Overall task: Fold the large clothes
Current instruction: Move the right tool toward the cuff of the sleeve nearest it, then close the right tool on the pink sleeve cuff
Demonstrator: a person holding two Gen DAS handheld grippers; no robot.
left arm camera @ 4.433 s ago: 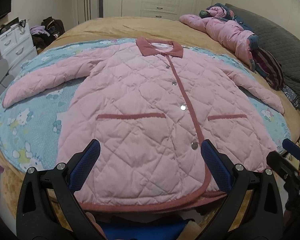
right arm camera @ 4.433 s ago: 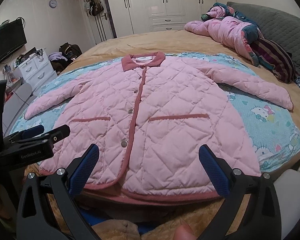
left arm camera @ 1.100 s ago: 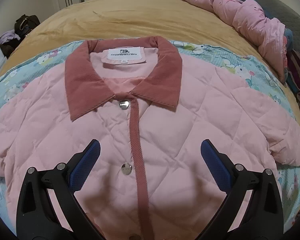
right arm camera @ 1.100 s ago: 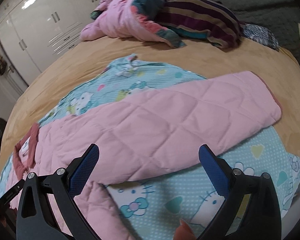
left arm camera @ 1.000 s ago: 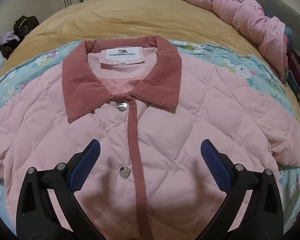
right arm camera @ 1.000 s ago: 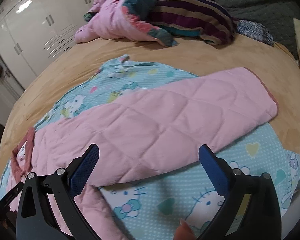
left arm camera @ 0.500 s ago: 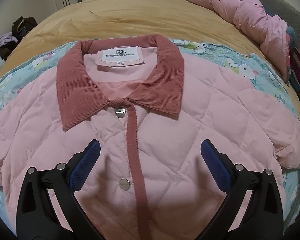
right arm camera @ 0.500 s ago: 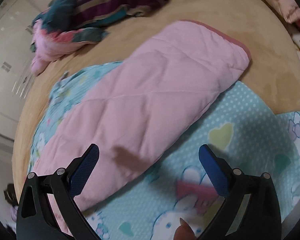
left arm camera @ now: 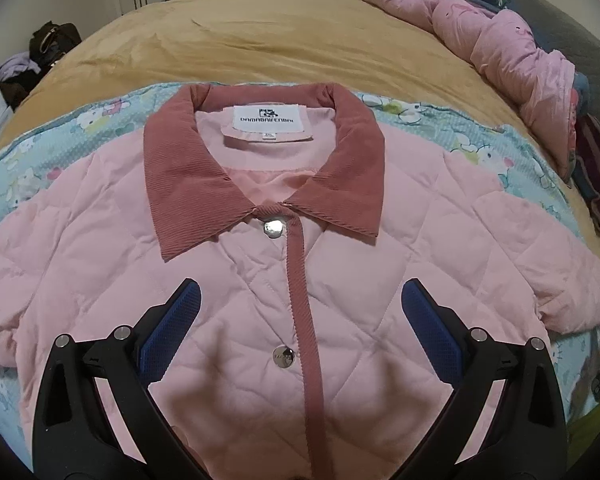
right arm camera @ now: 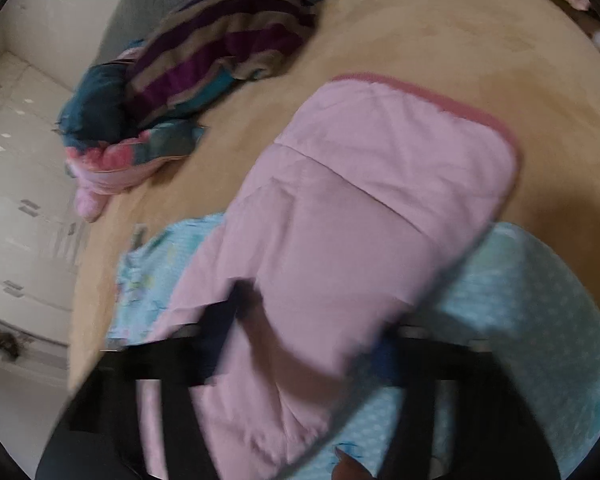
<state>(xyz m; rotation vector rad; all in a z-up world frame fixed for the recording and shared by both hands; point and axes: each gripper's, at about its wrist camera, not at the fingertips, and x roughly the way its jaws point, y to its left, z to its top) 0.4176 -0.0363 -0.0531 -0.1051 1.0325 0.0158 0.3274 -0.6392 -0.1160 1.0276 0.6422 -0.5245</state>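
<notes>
Pink quilted jacket [left arm camera: 340, 264] with dusty-rose corduroy collar [left arm camera: 188, 184] lies flat, front up, snapped shut, on a light-blue cartoon-print sheet [left arm camera: 472, 140] spread over the tan bed cover [left arm camera: 260, 36]. Collar at 12 o'clock in the left wrist view, white neck label [left arm camera: 267, 120] readable inside it. Rose corduroy placket [left arm camera: 300, 300] runs from the collar toward 6 o'clock, two silver snaps [left arm camera: 273, 229] just left of it.

Left claw [left arm camera: 300, 300]: fingers apart, blue pads [left arm camera: 172, 328] wide on either side of the placket, over the jacket chest, nothing between them pressed. Can't tell whether the tips touch the fabric.

Right claw [right arm camera: 308, 340]: frame heavily motion-blurred. Jacket's sleeve [right arm camera: 360, 220], rose-trimmed cuff [right arm camera: 432, 100] at 1 o'clock, runs down to 6 o'clock and passes between the two fingers. Jaws have just been closing, sleeve between them; pads look close on the fabric at both sides but blur hides whether they actually clamp it, so can't tell. Part of a fingertip [right arm camera: 350, 466] at the bottom edge.

Pile of other clothes on the bed: crumpled pink padded garment [left arm camera: 492, 40] at 1–2 o'clock in the left view; purple-and-tan striped garment [right arm camera: 220, 40] at 11 o'clock in the right view, well apart from the cuff. White wardrobe doors [right arm camera: 16, 184] at 9 o'clock.
</notes>
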